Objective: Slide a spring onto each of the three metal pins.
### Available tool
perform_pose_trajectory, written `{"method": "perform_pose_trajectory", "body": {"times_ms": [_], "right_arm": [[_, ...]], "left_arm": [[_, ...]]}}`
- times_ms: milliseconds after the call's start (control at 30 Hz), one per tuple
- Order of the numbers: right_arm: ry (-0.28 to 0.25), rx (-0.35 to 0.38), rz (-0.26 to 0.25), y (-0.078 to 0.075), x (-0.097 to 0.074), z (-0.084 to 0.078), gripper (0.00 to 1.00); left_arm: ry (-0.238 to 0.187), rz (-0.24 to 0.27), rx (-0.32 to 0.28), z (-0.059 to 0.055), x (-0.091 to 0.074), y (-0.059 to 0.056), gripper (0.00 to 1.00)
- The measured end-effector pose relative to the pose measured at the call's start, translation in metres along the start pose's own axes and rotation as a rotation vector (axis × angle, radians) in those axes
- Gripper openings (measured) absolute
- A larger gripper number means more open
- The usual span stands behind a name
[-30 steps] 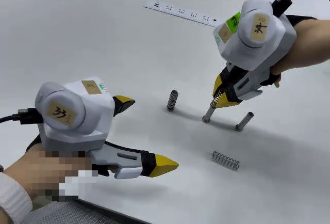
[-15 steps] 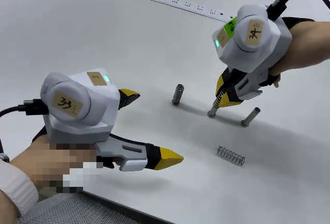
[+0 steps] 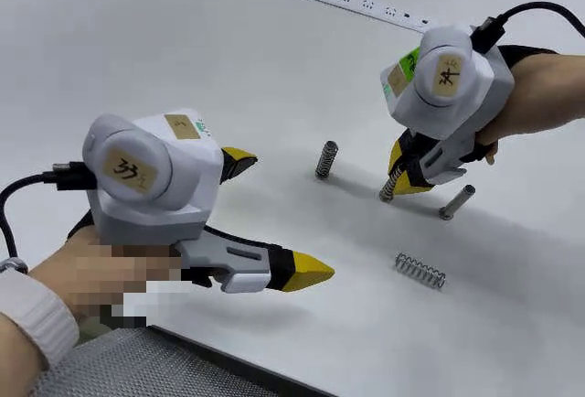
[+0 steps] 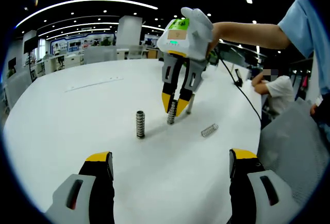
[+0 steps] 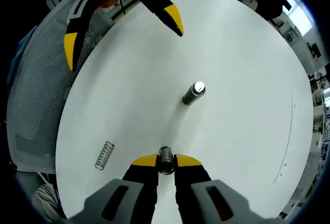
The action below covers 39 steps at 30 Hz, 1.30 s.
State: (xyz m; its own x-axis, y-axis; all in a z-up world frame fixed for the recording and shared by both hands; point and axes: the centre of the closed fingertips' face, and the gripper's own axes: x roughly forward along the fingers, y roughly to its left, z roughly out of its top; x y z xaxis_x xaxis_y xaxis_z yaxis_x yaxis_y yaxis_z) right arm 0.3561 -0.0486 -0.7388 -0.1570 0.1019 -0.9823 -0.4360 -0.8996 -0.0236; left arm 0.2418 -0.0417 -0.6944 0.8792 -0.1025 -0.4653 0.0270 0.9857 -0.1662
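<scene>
One of the three metal pins is finished: the spring-covered pin [image 3: 326, 159] stands upright on the white table [image 3: 183, 49], to the left of the middle pin in the head view. The middle pin [image 3: 385, 197] is the one you work on now. Your right gripper [image 3: 402, 183] is clenched on a spring [image 3: 392, 185] that sits over this pin. In the right gripper view the yellow tips press on both sides of the coil. I cannot tell if the spring reaches the base of the pin.

The bare pin [image 3: 457, 202] stands just to the right of the middle pin, with nothing on it. The loose spring [image 3: 420, 271] lies flat on the table, near the middle pin, on the side closer to you. Your left gripper [image 3: 279, 216] is released and holds nothing. It hovers well apart from the middle pin, on your side.

So I judge that the second of the three pins is in hand. The next move asks you to push the spring fully down, loosen the right jaws and lift them straight up, so that the middle pin does not tip. After that, take the loose spring by its middle and bring it over the bare pin.
</scene>
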Motion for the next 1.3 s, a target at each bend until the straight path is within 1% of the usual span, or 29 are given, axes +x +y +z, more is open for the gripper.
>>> {"method": "perform_pose_trajectory", "body": {"times_ms": [233, 933, 1000, 1133, 1267, 1300], "right_arm": [[0.002, 0.007, -0.003, -0.0001, 0.0045, -0.0011, 0.13], [-0.006, 0.016, -0.001, 0.0013, 0.0033, 0.0005, 0.14], [-0.009, 0.020, -0.004, 0.0008, 0.0033, 0.0008, 0.19], [-0.010, 0.004, -0.019, -0.0016, 0.0032, 0.0003, 0.31], [-0.022, 0.018, -0.025, -0.0035, 0.0028, 0.0019, 0.42], [-0.026, 0.021, -0.028, -0.0043, 0.0029, 0.0022, 0.47]], "left_arm": [[0.000, -0.001, -0.002, -0.0003, 0.0003, -0.0002, 0.95], [0.002, -0.008, -0.001, 0.0000, 0.0007, -0.0035, 0.95], [0.003, -0.010, -0.001, 0.0000, 0.0008, -0.0040, 0.95], [0.003, -0.012, -0.001, 0.0003, 0.0010, -0.0046, 0.95], [0.004, -0.012, -0.001, 0.0000, 0.0006, -0.0045, 0.95], [0.004, -0.013, -0.002, 0.0000, 0.0006, -0.0047, 0.95]]}}
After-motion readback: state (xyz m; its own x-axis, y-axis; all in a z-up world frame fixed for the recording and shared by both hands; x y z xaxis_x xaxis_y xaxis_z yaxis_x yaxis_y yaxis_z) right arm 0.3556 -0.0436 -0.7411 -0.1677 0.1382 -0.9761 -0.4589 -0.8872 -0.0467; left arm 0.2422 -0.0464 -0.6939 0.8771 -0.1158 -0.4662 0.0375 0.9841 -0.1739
